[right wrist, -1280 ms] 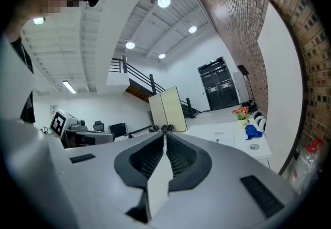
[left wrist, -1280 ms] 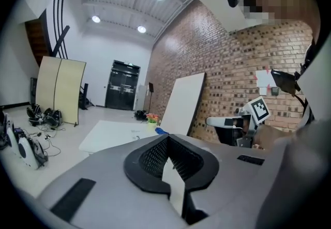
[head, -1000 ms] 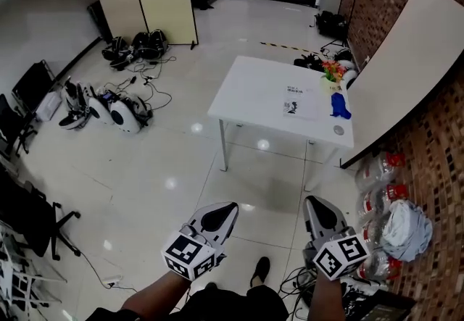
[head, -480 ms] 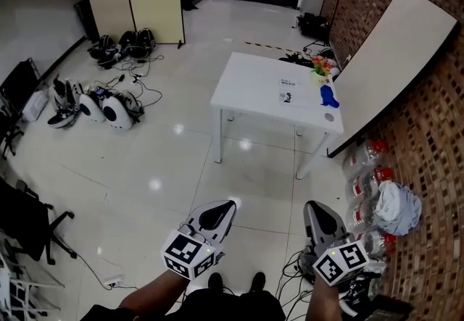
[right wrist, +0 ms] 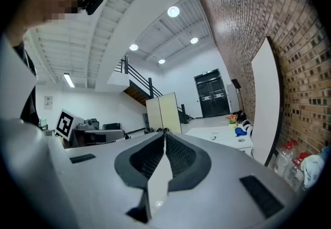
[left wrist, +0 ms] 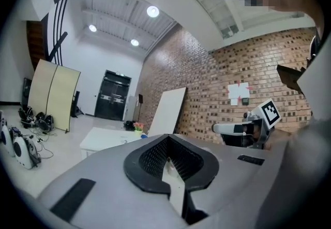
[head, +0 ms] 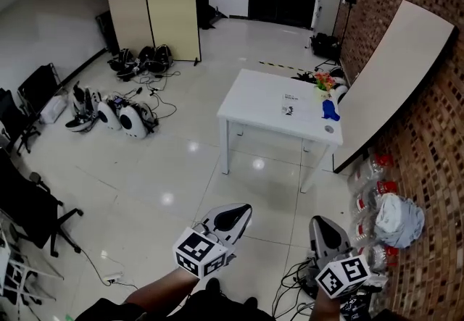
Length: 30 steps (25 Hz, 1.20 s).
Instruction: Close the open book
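The open book (head: 290, 106) lies flat on a white table (head: 254, 95) far ahead across the tiled floor, with its pages showing as a small pale patch. Both grippers are held low in front of me, well short of the table. My left gripper (head: 243, 209) is shut and empty. My right gripper (head: 319, 222) is shut too, with nothing in it. In the left gripper view the shut jaws (left wrist: 166, 138) point level toward the table (left wrist: 106, 137). The right gripper view shows the closed tips (right wrist: 165, 132) and the table (right wrist: 225, 135) at the right.
On the table's right end are a blue object (head: 329, 110), a pot of flowers (head: 323, 82) and a small round dish (head: 328, 129). A large white board (head: 395, 73) leans on the brick wall. Bottles (head: 371, 196) and cables lie at the right. Folding screens (head: 156, 11) and floor equipment (head: 119, 115) are at the left.
Both grippers have been carried across the floor with the person, both still shut. In the head view the left gripper now sits further right and the table has shifted slightly.
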Available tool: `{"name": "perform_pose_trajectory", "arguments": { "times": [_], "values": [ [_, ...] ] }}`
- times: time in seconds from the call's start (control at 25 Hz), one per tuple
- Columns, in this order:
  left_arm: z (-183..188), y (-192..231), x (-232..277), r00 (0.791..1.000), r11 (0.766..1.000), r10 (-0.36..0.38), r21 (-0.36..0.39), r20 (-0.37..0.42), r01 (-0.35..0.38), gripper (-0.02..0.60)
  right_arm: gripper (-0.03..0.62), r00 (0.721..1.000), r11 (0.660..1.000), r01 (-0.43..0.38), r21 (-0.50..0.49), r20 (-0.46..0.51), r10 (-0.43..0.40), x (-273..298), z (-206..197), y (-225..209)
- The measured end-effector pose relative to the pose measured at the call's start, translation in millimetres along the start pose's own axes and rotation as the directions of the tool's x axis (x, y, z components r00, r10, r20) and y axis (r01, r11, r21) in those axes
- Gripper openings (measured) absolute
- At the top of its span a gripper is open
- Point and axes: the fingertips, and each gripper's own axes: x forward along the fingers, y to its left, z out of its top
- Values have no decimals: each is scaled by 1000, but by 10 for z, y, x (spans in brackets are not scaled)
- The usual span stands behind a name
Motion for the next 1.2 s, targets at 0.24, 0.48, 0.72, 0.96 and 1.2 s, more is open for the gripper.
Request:
{"name": "perform_pose_trajectory", "arguments": {
  "times": [0.24, 0.48, 0.72, 0.96, 1.2],
  "values": [
    [-56, -395, -40, 999, 999, 40, 26, -1, -40, -5, 1, 999, 999, -30, -34, 25, 31, -420, -16, -75],
    [-70, -575, -235, 999, 999, 16, 41, -33, -14, -5, 0, 1000, 1000, -11, 19, 24, 11, -512, -29, -6],
    [45, -602, -495, 1000, 999, -12, 49, -8, 13, -5, 0, 999, 1000, 15, 24, 33, -16, -556, -2, 252],
    [-53, -610, -585, 1000, 1000, -21, 22, -13, 22, -5, 1, 1000, 1000, 4, 1, 20, -4, -554, -17, 466],
    [22, -610, -643, 1000, 1000, -10, 28, -2, 10, -5, 0, 999, 1000, 26, -8, 39, -26, -608, 72, 466]
  ]
}}
